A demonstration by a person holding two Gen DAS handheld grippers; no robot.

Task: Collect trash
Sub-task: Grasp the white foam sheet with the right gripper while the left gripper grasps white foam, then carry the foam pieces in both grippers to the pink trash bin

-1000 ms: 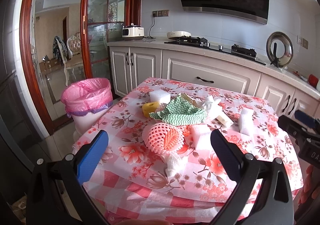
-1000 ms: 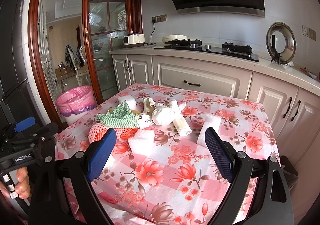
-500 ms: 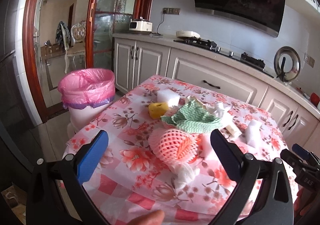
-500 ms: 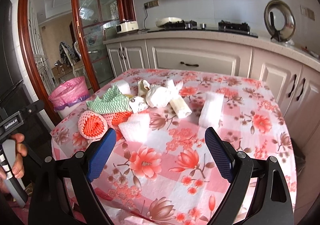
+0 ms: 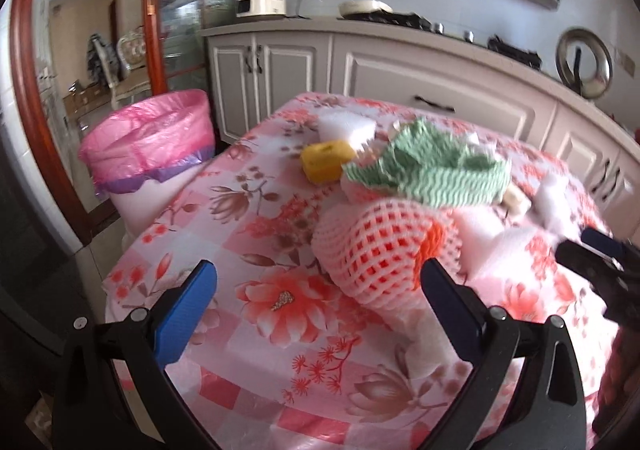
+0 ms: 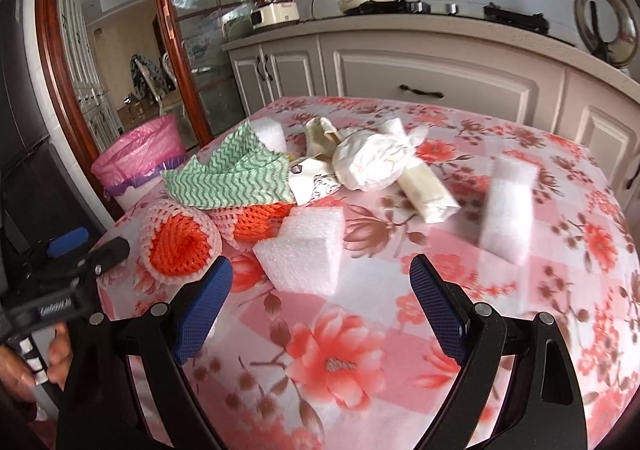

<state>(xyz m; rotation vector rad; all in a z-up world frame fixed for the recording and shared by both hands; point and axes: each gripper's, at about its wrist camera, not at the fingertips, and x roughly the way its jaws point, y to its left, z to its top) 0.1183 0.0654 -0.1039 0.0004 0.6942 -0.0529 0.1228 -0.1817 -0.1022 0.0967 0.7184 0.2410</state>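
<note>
Where the flowered surface (image 5: 280, 209) meets its left edge, the trash lies in a loose heap: a pink foam fruit net (image 5: 376, 250) with an orange one tucked inside it lies nearest that edge, and a green zigzag cloth (image 5: 436, 165) is draped over the nets' far side. Beyond the cloth, toward the far-left corner, sit a yellow sponge (image 5: 326, 161) and a white foam block (image 5: 346, 125), the two touching. Seen from the right wrist, a second white foam block (image 6: 304, 246) lies just beside the nets toward the near edge, a crumpled white wrapper (image 6: 372, 161) and a cream-coloured roll (image 6: 428, 189) lie further in toward the middle, and a third foam block (image 6: 508, 205) stands apart on the right half of the surface (its outline is blurred).

The left gripper (image 5: 320, 310) hangs over the near-left part of the surface with its blue-padded fingers wide apart, holding nothing; the pink net lies just ahead of its right finger. The right gripper (image 6: 320, 306) is likewise spread and empty, over the near edge, with the second foam block just ahead of the gap.

Off the surface's left edge, on the floor, stands a bin lined with a pink bag (image 5: 152, 137). Kitchen cabinets (image 6: 440, 85) run behind the far edge.
</note>
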